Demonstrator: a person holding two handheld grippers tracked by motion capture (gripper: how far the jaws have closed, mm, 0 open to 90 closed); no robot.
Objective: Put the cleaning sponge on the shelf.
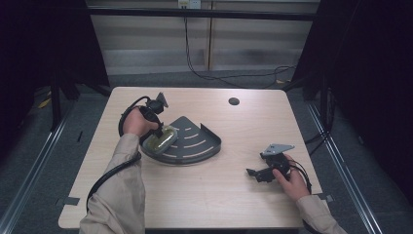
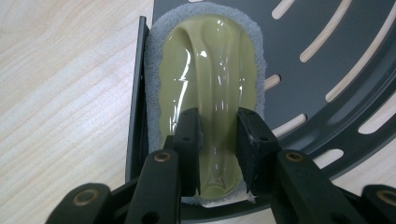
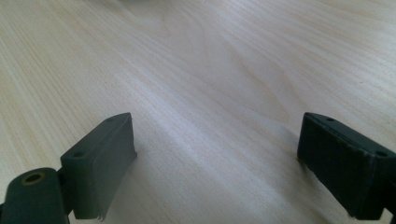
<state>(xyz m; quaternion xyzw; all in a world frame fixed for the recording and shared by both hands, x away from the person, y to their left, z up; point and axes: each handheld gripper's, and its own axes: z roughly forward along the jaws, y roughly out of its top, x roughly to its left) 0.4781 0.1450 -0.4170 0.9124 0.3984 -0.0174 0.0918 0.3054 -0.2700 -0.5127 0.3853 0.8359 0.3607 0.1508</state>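
A: Where is the sponge (image 2: 205,93)?
B: On the dark rack (image 1: 195,144), at its left edge. The left gripper (image 2: 218,128) is clamped on its handle.
A: And the right gripper (image 3: 217,163)?
B: Wide open, empty, over the bench (image 1: 219,195). Lift slowly, I think.

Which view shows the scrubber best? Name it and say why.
Left gripper view: the scrubber sits close up, its glossy olive handle pinched between the jaws, grey pad edge on the rack. The high view shows it small; the right gripper view shows bare table.

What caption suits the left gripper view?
Left gripper jaws shut on the raised handle of an olive-green scrubbing pad lying on a dark slotted corner tray.
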